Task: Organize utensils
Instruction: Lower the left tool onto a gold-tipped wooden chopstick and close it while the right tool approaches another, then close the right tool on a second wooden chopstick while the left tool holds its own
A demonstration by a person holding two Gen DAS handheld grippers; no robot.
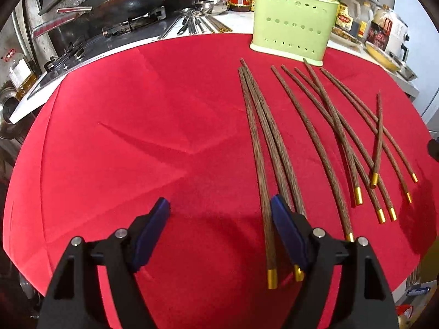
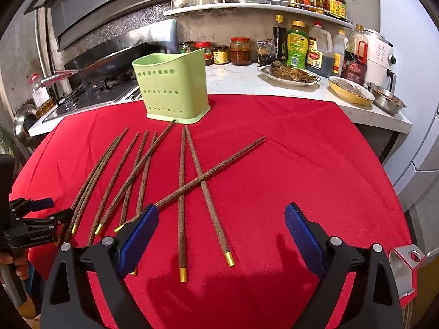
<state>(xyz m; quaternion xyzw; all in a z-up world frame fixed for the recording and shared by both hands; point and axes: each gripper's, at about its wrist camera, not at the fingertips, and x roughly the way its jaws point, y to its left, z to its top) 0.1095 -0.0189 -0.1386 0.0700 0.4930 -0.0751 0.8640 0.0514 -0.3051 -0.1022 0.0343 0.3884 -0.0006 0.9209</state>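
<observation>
Several dark wooden chopsticks [image 1: 310, 137] with gold caps lie loose on a red cloth [image 1: 137, 137]; they also show in the right wrist view [image 2: 181, 192]. A green perforated utensil holder [image 1: 290, 24] stands upright behind their tips, also seen from the right wrist [image 2: 172, 87]. My left gripper [image 1: 219, 205] is open and empty, low over the cloth, its right finger over the leftmost chopsticks. My right gripper [image 2: 222, 213] is open and empty above the gold ends of two chopsticks. The left gripper also shows at the left edge of the right wrist view [image 2: 38, 208].
A gas stove [image 1: 90, 41] with a wok lies at the back left. Metal utensils [image 1: 192, 24] lie behind the cloth. Jars and sauce bottles [image 2: 301, 46], a plate of food [image 2: 288, 74], a yellow dish [image 2: 351, 90] and a steel bowl [image 2: 387, 101] sit on the white counter.
</observation>
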